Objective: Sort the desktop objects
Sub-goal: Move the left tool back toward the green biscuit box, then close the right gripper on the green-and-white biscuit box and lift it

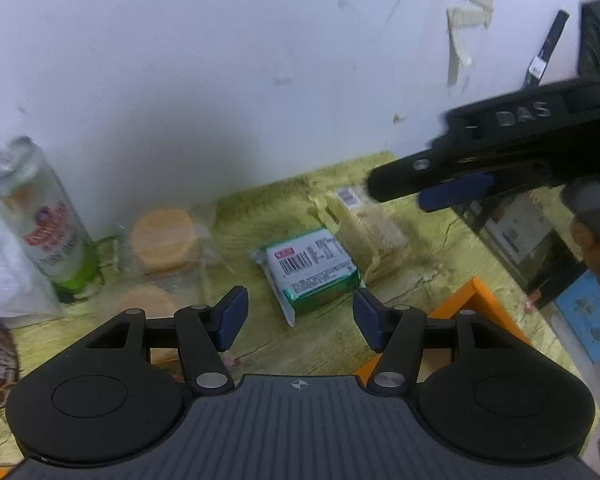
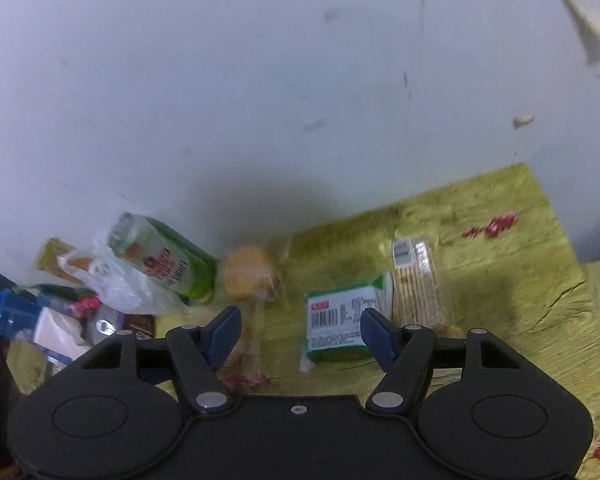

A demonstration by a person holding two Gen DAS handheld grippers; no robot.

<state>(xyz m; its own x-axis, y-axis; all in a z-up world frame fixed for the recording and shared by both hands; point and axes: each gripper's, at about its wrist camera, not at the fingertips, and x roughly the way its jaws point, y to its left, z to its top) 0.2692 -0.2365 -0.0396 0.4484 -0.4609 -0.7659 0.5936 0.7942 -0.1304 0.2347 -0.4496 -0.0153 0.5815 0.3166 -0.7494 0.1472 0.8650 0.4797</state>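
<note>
Both tongs hang empty above the desk (image 2: 500, 216), left tongs (image 1: 300, 320) and right tongs (image 2: 298, 334) apart. The green packet (image 2: 340, 328) lies flat at their twelve o'clock. Judged step: approach; next, descend squarely and straddle it.

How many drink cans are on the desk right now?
1. The can stands at the back left against the wall, beside the round wrapped cakes. Others may be hidden in the clutter further left.
</note>
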